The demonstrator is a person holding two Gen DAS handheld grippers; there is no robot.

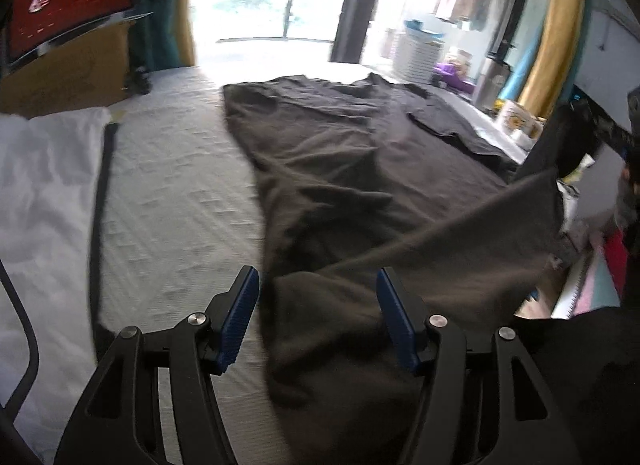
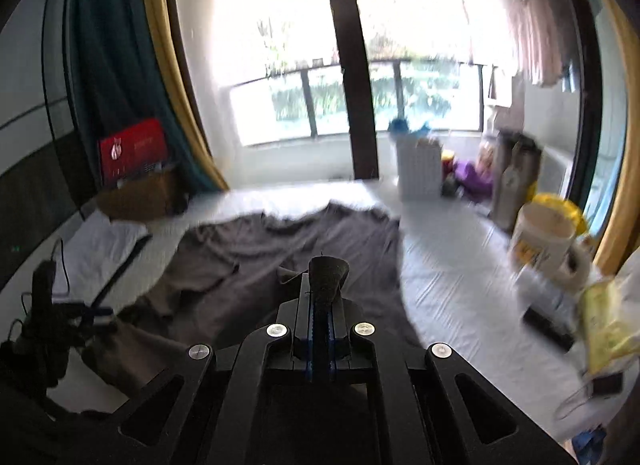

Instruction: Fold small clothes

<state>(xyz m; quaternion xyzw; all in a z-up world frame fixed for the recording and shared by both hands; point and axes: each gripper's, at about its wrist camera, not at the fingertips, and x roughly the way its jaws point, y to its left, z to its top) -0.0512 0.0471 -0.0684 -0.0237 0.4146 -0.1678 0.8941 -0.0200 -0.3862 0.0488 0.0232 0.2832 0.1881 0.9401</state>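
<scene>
While the dark grey garment (image 1: 360, 193) is lying spread on the white bed (image 1: 176, 193), we are pinching its corner in our right gripper (image 2: 325, 297), jaws clenched; our left gripper (image 1: 316, 317) is hovering over its near edge, jaws released

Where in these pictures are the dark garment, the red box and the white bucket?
Garment (image 1: 340, 169): left wrist view, on its flat middle.
Red box (image 2: 134, 151): right wrist view, on its red front face.
White bucket (image 2: 540, 239): right wrist view, on its side wall.
</scene>
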